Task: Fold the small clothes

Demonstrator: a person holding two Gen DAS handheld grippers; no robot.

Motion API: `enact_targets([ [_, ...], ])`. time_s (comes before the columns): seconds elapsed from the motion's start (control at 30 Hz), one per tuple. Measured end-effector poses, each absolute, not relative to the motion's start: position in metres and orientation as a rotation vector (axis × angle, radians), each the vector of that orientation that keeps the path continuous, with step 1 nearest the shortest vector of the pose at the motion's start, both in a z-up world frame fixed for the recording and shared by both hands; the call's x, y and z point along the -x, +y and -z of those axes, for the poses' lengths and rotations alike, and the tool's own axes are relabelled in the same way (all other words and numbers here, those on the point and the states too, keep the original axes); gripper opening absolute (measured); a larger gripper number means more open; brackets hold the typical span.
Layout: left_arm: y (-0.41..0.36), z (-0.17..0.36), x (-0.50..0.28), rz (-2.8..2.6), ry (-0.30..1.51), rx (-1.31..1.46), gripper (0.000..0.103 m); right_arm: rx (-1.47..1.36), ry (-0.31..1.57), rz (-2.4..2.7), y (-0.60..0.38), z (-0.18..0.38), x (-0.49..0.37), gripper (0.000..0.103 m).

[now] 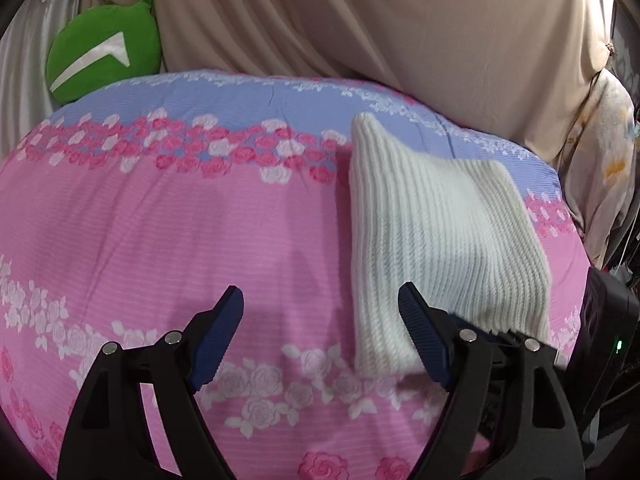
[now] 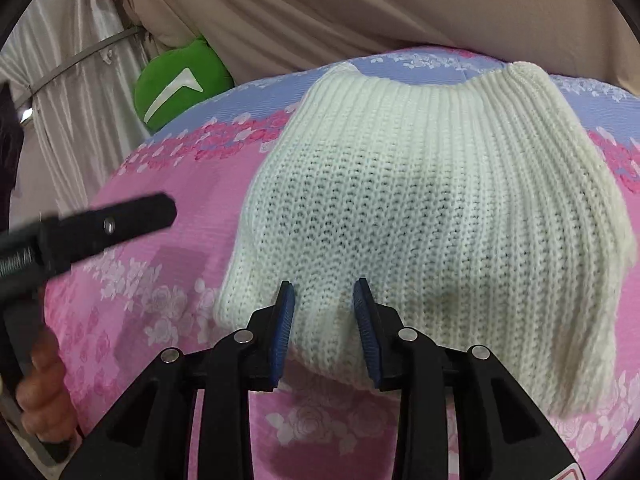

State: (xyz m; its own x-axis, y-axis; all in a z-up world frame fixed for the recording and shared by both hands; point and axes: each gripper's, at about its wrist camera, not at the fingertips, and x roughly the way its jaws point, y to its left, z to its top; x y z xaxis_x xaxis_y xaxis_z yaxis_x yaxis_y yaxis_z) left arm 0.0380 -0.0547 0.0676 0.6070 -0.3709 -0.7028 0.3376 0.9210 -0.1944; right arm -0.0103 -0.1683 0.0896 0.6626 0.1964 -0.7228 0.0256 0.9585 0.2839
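A white knit hat [image 2: 420, 208] lies flat on a pink and blue rose-print quilt [image 1: 160, 232]. Its two pointed corners are at the far end, over the blue band of the quilt, and its ribbed hem is at the near end, on the pink part.

The right tongs [image 2: 324, 320] hang over the hat's near hem with the jaws partly parted; the knit shows in the gap between the blue pads [image 2: 282, 336], but whether they pinch any fabric cannot be told. The left tongs [image 1: 320, 320] are spread wide and grasp nothing. Their right pad overlaps the hat's near left corner in the left wrist view, while their left pad is over bare pink quilt beside the hat. In the right wrist view the left tongs appear as a blurred black bar to the left of the hat, well clear of it, with the person's hand [image 2: 42, 392] gripping the handle below.

Beyond the hat's far end, a beige sheet [image 1: 360, 20] hangs in folds right behind the quilt. Far to the left of the hat, a green cushion [image 1: 104, 48] with a white angled stripe is wedged between the quilt's edge and the sheet. A pale curtain [image 2: 60, 112] hangs further left. To the right of the hat, past the quilt's edge, are a cream flowered cloth [image 1: 604, 168] and a black box [image 1: 600, 336] with a small green light.
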Motion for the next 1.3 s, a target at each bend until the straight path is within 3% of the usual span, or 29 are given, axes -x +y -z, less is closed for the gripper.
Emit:
enact_targets([
  [0.23,-0.109,-0.064,-0.041,0.507,0.836,-0.014,0.078,-0.346,0.687,0.097,-0.244,-0.149,0.046,0.031],
  [0.3,-0.129,-0.056,-0.042,0.522,0.845,-0.048,0.078,-0.363,0.698,0.158,-0.267,-0.144,0.048,0.03],
  [0.33,-0.137,-0.051,-0.043,0.522,0.855,-0.063,0.078,-0.366,0.725,0.188,-0.276,-0.134,0.045,0.022],
  [0.47,-0.163,-0.029,-0.05,0.445,0.846,-0.166,0.09,-0.358,0.77,0.228,-0.291,-0.115,0.042,0.022],
  [0.53,-0.162,-0.031,-0.05,0.445,0.842,-0.153,0.09,-0.387,0.721,0.202,-0.292,-0.128,0.051,0.025],
  [0.63,-0.152,-0.037,-0.055,0.457,0.861,-0.107,0.09,-0.39,0.701,0.215,-0.301,-0.134,0.053,0.043],
  [0.7,-0.147,-0.039,-0.059,0.459,0.872,-0.079,0.09,-0.402,0.724,0.225,-0.306,-0.126,0.045,0.045],
  [0.97,-0.149,-0.036,-0.075,0.46,0.904,-0.026,0.097,-0.551,0.8,0.107,-0.323,-0.088,0.014,0.071],
  [1.3,-0.151,-0.038,-0.091,0.483,0.915,0.015,0.098,-0.553,0.798,0.069,-0.325,-0.08,-0.004,0.08],
])
